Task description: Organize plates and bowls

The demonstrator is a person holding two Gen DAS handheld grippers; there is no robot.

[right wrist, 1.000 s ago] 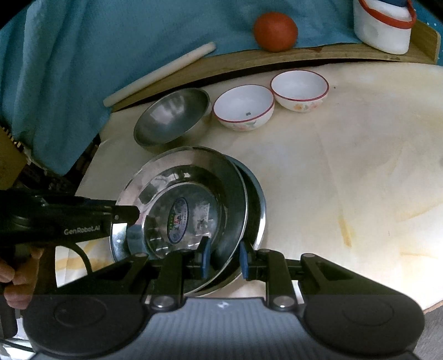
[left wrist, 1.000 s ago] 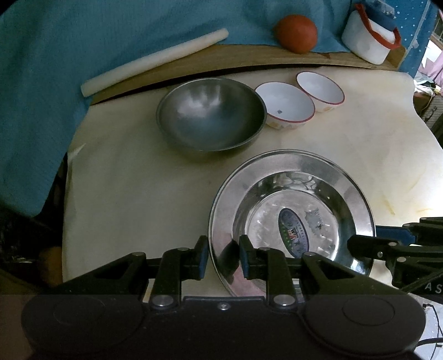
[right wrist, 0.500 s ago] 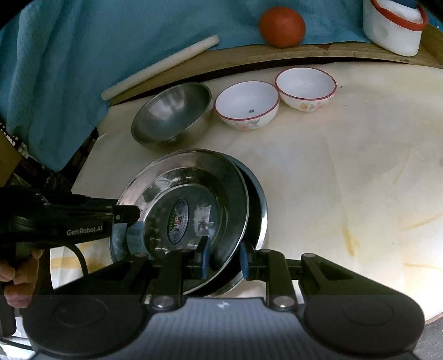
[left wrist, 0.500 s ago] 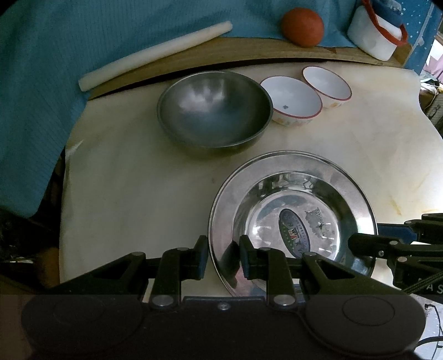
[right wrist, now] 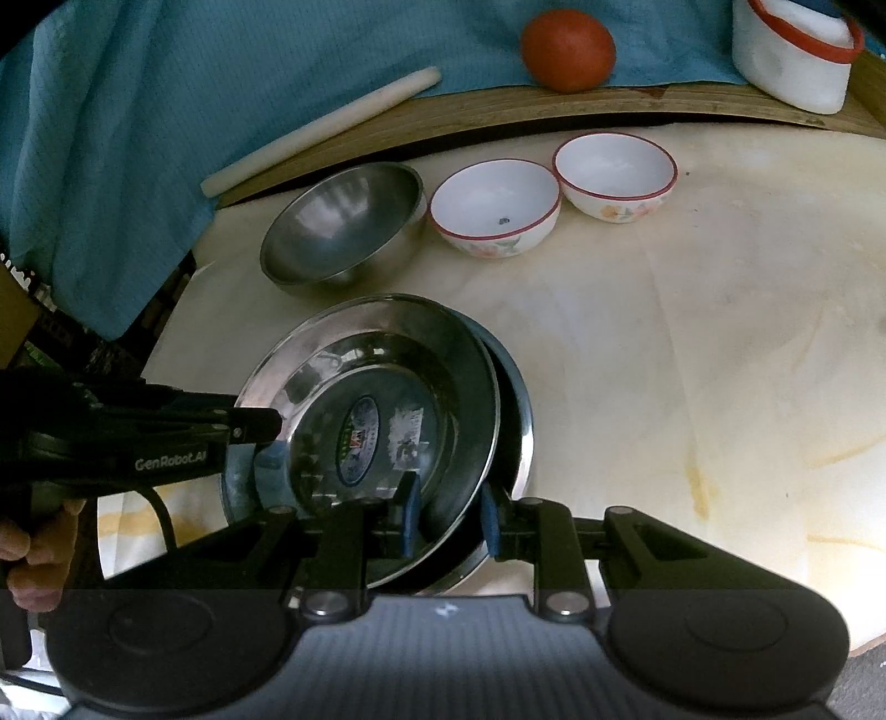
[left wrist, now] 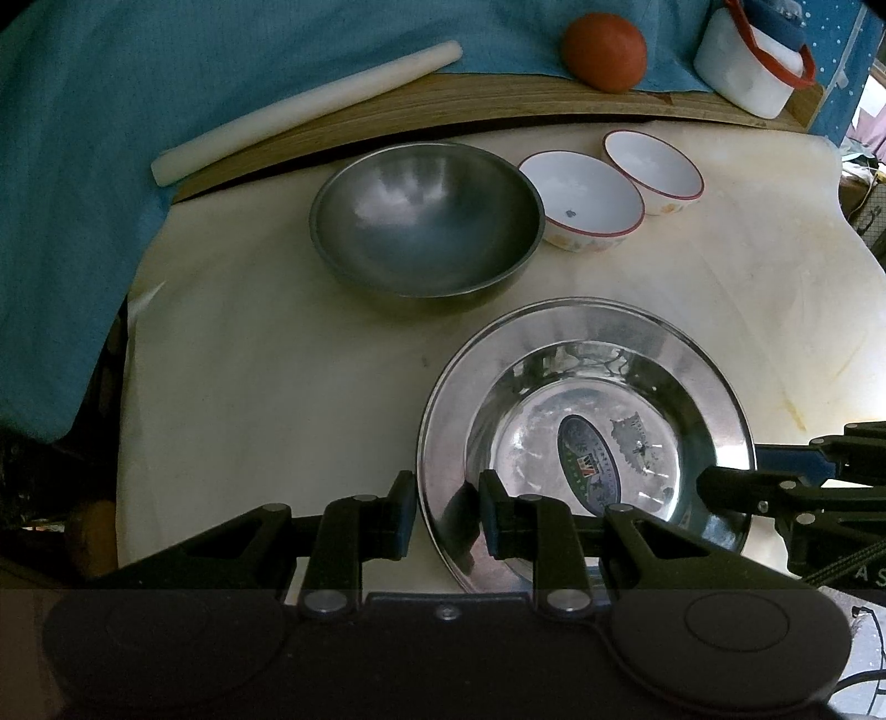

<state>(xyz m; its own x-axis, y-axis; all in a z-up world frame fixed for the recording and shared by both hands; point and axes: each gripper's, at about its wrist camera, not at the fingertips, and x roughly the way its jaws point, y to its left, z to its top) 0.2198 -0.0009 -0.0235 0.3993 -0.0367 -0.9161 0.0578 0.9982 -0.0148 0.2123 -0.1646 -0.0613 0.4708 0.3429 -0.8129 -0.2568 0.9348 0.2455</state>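
Top plate (right wrist: 382, 354): steel, tilted, nested over a lower plate (right wrist: 520, 421) on the counter (right wrist: 692, 343).
Right tool (right wrist: 447, 518): jaws narrow, astride the top plate's near rim; contact of pads with metal cannot be told.
Left tool (left wrist: 447, 518): jaws narrow, astride the same plate's left rim, a gap showing beside the outer finger (left wrist: 401, 512); grip uncertain.
Steel bowl (left wrist: 425, 219): just beyond the top plate, upright.
Two white bowls, red-rimmed: nearer one (left wrist: 581, 199) beside the steel bowl, second (left wrist: 653, 171) at its right.
Wooden board (left wrist: 443, 116): behind the bowls.
White roller (left wrist: 304, 111), orange ball (left wrist: 605, 51), white jug (left wrist: 747, 72), blue cloth (left wrist: 83, 194): farthest from the plate.
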